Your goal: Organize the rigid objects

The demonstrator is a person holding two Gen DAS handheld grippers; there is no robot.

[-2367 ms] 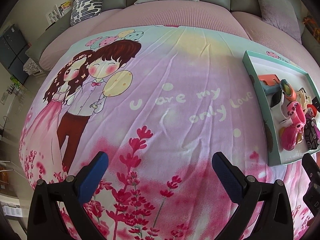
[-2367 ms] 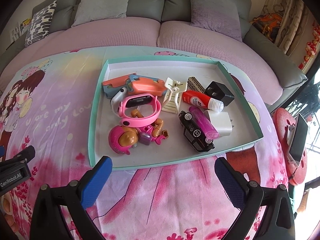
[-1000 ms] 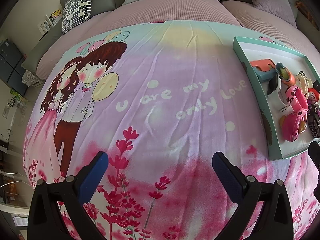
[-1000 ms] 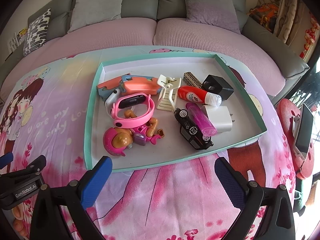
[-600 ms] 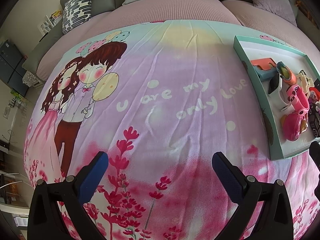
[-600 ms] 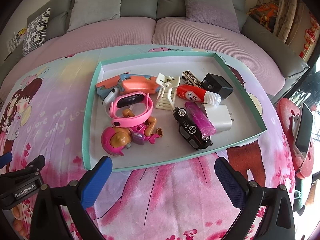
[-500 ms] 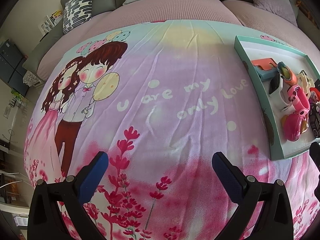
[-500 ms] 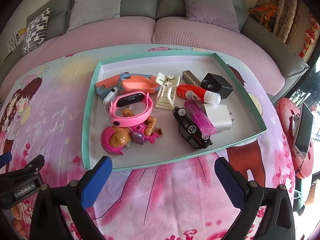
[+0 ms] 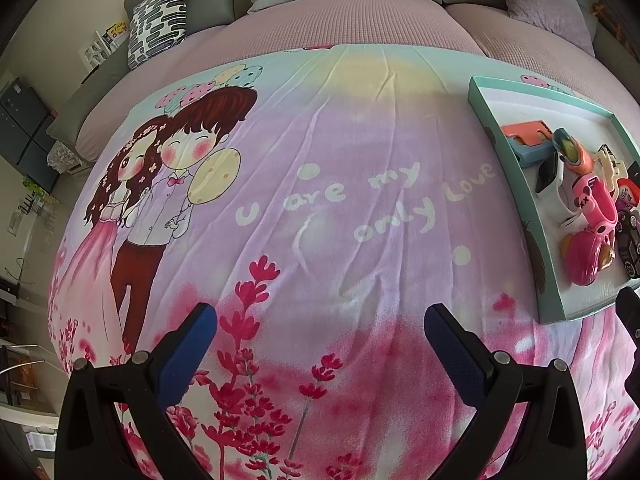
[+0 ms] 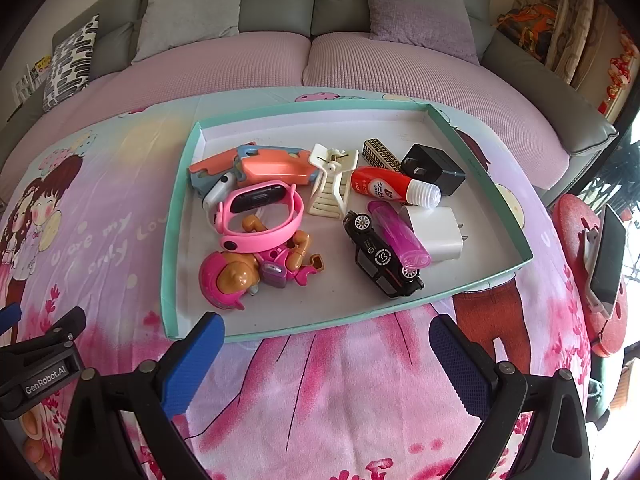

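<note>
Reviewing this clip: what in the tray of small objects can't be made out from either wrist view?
- Left wrist view: the right image edge cuts off the teal-rimmed tray and most of the black toy car.
- Right wrist view: the pink watch band hides part of the white watch.
- Right wrist view: the label print on the red glue bottle is too small to read.

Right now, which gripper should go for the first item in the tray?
Right. The right gripper is open and faces the tray head-on, with the black toy car just past the near rim. The left gripper, also open, points at bare blanket, with the tray off to its right.
</note>
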